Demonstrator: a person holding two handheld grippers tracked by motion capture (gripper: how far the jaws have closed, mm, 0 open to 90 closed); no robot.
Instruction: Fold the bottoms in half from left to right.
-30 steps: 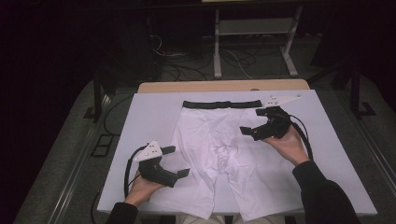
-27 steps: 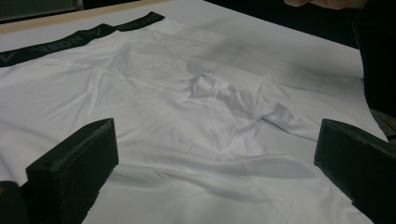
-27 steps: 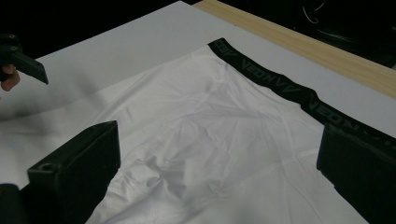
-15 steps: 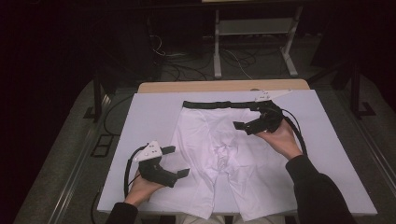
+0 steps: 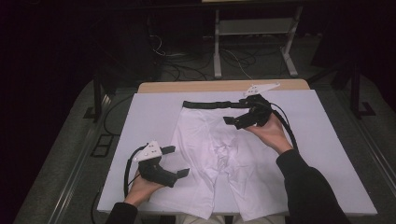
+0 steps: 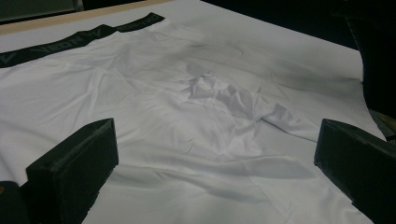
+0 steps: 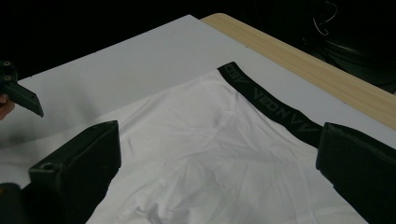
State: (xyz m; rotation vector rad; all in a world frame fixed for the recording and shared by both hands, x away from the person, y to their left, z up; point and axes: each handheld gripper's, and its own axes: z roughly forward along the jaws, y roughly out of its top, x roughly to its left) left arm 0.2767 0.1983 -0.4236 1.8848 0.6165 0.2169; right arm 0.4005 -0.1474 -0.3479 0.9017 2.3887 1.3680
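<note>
White boxer shorts (image 5: 219,149) with a black waistband (image 5: 205,104) lie flat on a white sheet, waistband at the far side. My left gripper (image 5: 179,161) hovers open by the shorts' left leg, near the front left of the sheet. In the left gripper view its jaws stand wide apart over the creased crotch of the shorts (image 6: 196,116). My right gripper (image 5: 235,113) is open just above the right end of the waistband. The right gripper view has the waistband (image 7: 275,109) and white cloth (image 7: 224,163) between its wide jaws, nothing held.
The white sheet (image 5: 327,130) covers a wooden table whose far edge (image 5: 187,87) shows. Behind the table stand a metal frame (image 5: 252,42) and loose cables on a dark floor. A tip of the left gripper (image 7: 18,93) appears at the left of the right gripper view.
My right gripper has moved away from me and a little left, from over the shorts' right side up to the waistband. The left gripper has stayed in place.
</note>
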